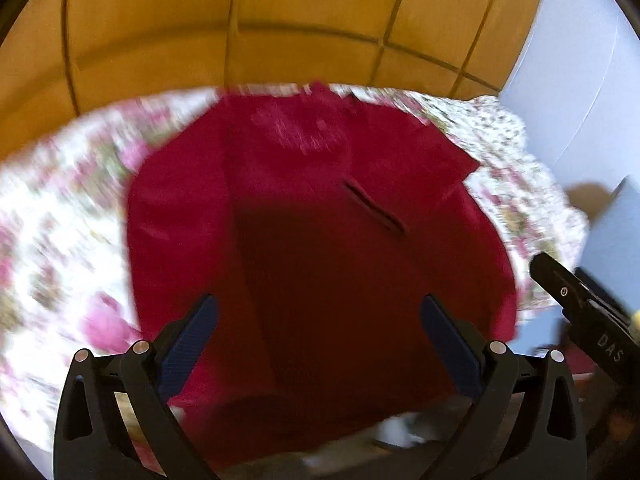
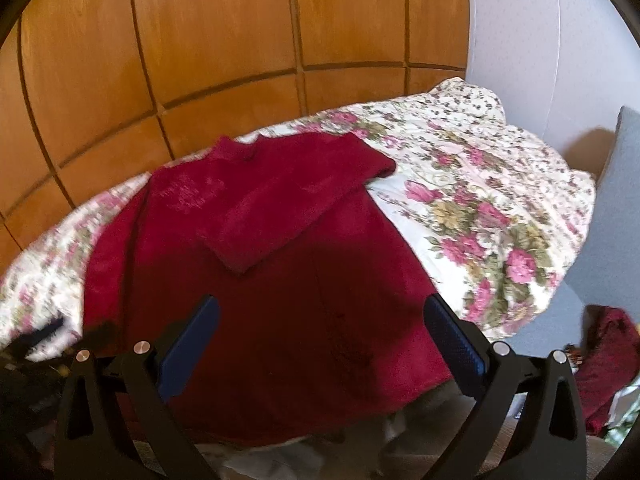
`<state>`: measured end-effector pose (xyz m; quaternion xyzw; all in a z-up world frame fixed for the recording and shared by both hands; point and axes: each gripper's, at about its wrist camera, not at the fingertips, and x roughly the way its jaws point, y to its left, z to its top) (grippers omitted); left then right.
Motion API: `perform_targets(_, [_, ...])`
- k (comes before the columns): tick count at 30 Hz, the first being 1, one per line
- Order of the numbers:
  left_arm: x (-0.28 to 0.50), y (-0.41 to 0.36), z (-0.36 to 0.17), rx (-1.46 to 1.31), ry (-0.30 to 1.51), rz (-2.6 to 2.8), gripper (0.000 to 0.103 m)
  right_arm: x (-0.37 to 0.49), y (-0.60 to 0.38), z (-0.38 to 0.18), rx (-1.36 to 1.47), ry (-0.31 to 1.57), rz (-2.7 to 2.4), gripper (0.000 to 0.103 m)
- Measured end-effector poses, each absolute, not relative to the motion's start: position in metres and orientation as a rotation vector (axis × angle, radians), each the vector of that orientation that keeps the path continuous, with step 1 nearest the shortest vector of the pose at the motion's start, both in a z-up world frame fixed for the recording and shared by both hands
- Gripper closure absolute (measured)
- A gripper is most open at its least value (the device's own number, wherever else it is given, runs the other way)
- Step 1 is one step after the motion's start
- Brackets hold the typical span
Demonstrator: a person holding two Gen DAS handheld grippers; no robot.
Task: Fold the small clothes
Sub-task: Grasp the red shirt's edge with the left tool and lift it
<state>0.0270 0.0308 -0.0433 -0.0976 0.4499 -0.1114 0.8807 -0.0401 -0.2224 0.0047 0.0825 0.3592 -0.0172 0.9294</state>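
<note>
A red sweater (image 2: 256, 280) is laid flat on a flowered bedspread (image 2: 480, 208), its neck end toward the wooden wall panels (image 2: 200, 40) and its hem at the near edge of the bed. All places below are given relative to this sweater.

One sleeve (image 2: 296, 196) is seen folded inward across the chest, slanting down toward the middle; this is judged to be a first fold, made so that the outline is narrowed before the body is doubled over. The other side appears not yet folded, though blur in the left wrist view makes this hard to confirm.

The left gripper (image 1: 318, 340) is held just above the hem end, its two blue pads spread wide with only cloth seen between them, nothing pinched. The right gripper (image 2: 320, 340) is likewise held over the hem end, jaws spread and empty. In the left wrist view, part of the right gripper (image 1: 580, 300) is seen just beyond the sweater's right edge.

Both tools are judged to be poised at the hem so that it can be taken at two points and the lower half carried up toward the neck.

Off the right side of the sweater, past the bedspread, a second dark red garment (image 2: 608, 364) lies on a lower surface, probably waiting its turn.
</note>
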Motion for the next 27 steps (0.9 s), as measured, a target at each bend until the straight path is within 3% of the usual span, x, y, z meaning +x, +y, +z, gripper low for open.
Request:
perform_targets(5, [0.033,0.069,-0.065,-0.405,0.913,-0.164,0.003,-0.033,-0.212,0.001,0.170,0.765,0.024,0.002])
perform_targets(15, [0.054,0.109,-0.087,-0.194,0.801,0.008,0.003,-0.030,-0.202,-0.016,0.064,0.853,-0.034,0.002])
perform_targets(21, [0.061,0.117,-0.108,-0.122,0.909,-0.010,0.003,-0.026,-0.201,-0.021,0.058,0.883,-0.053,0.002])
perform_targets(25, [0.029,0.107,-0.090,-0.110,0.731,-0.113,0.003,-0.024,-0.202,-0.024,0.080,0.896,-0.045,0.002])
perform_targets(27, [0.029,0.092,-0.094,-0.035,0.771,-0.136,0.007,-0.024,-0.203,-0.025,0.101,0.897,-0.041,0.002])
